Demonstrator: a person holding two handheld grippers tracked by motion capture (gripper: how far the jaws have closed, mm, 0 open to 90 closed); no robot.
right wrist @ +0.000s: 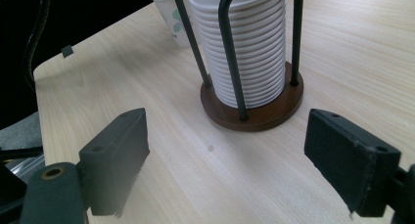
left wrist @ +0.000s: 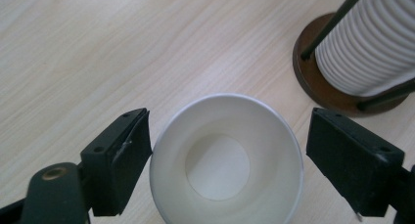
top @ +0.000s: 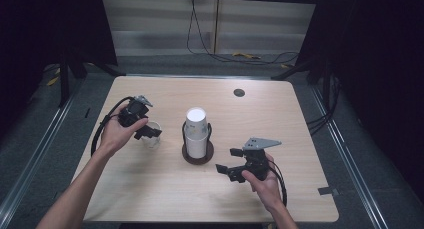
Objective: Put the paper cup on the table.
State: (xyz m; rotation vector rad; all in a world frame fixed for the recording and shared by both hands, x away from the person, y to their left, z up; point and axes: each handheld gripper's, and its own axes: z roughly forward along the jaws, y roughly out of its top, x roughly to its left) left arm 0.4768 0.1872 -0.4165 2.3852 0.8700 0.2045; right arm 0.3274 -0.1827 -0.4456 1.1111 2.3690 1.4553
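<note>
A: How many loose cups are out on the pale wooden table?

B: One. A single white paper cup stands upright, mouth up, left of the holder. In the right gripper view it shows a green printed pattern on its side.

A: And the holder?

B: One round dark-brown wooden base with thin black upright rods, sitting near the middle of the table. Inside it is one stack of white paper cups, nested upside down. The ribbed rims are plain in the right gripper view, but I cannot count them reliably.

A: What is the left gripper doing?

B: It sits over the single cup, looking straight down into it. Its two black jaws are spread wide, one on each side of the rim. The left jaw is just beside the rim, and I cannot tell if it touches; the right jaw stands clear of it. So it has hold of nothing.

A: The right gripper?

B: Held low near the front right of the table, pointing toward the holder. Its two jaws are also wide apart, with bare tabletop between them, and it grips nothing. The holder stands a little beyond the jaws, not touching them.

A: Anything else on the table?

B: One small dark round grommet set into the top near the far edge.
</note>
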